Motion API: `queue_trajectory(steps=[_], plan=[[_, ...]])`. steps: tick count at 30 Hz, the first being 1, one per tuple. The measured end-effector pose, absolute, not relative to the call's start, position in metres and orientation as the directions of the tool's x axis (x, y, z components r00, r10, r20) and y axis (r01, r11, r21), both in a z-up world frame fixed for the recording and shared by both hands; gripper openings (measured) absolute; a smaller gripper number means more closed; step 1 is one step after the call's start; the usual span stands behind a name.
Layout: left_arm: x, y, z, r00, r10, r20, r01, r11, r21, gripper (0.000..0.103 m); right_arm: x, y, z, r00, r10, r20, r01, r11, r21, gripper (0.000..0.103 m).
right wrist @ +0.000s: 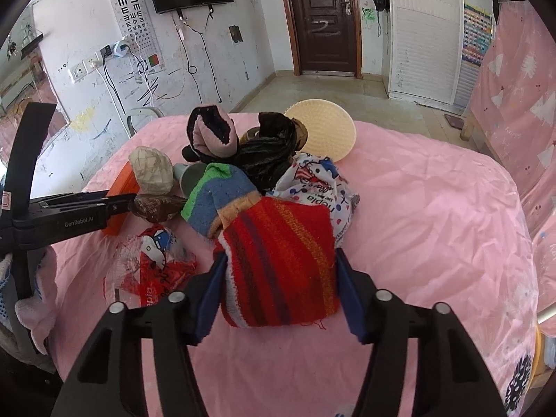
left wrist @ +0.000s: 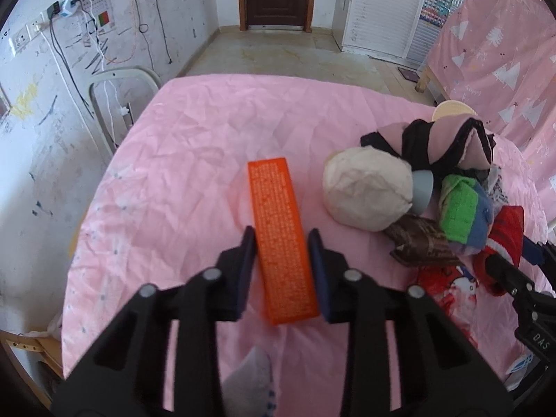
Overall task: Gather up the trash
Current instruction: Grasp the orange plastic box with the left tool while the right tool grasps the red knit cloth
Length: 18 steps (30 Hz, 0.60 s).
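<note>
An orange box (left wrist: 282,239) with white print lies on the pink table cover (left wrist: 180,160). My left gripper (left wrist: 282,239) is open, its jaws on either side of the box's near half, close to its sides. My right gripper (right wrist: 279,260) is open around a red striped knitted cloth (right wrist: 278,260), its blue pads beside the cloth's edges. A crumpled white paper ball (left wrist: 366,191) lies right of the box and also shows in the right wrist view (right wrist: 153,170). A brown wrapper (right wrist: 156,206) and a clear red-printed plastic wrapper (right wrist: 153,260) lie near the pile.
A pile holds a green-and-blue knit sock (right wrist: 219,194), a pink-and-black slipper (right wrist: 212,132), a black plastic bag (right wrist: 267,160), a printed white cloth (right wrist: 316,187) and a cream round plate (right wrist: 323,128). A white chair (left wrist: 118,104) stands at the table's left edge.
</note>
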State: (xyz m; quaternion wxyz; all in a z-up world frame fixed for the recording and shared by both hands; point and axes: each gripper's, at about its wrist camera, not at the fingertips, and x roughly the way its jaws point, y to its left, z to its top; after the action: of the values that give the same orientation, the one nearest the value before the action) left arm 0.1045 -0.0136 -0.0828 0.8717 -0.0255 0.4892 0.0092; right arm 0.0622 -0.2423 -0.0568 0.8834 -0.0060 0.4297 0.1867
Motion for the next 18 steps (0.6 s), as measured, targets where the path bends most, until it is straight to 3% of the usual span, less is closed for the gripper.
queue_trajectory(steps=[3, 5, 18], plan=[[0.100, -0.014, -0.081, 0.522, -0.015, -0.853, -0.045, 0.998, -0.045, 0.022, 0.058, -0.240, -0.054, 0.571, 0.318, -0.757, -0.341, 0.931, 0.134, 0.021], [0.095, -0.015, -0.079, 0.529, -0.011, -0.848, -0.050, 0.998, -0.044, 0.022, 0.054, -0.240, -0.050, 0.581, 0.317, -0.749, -0.342, 0.931, 0.128, 0.018], [0.064, -0.025, -0.034, 0.612, -0.023, -0.791, -0.039, 0.997, -0.059, 0.022, 0.020, -0.266, -0.011, 0.680, 0.322, -0.659, -0.318, 0.939, 0.132, 0.018]])
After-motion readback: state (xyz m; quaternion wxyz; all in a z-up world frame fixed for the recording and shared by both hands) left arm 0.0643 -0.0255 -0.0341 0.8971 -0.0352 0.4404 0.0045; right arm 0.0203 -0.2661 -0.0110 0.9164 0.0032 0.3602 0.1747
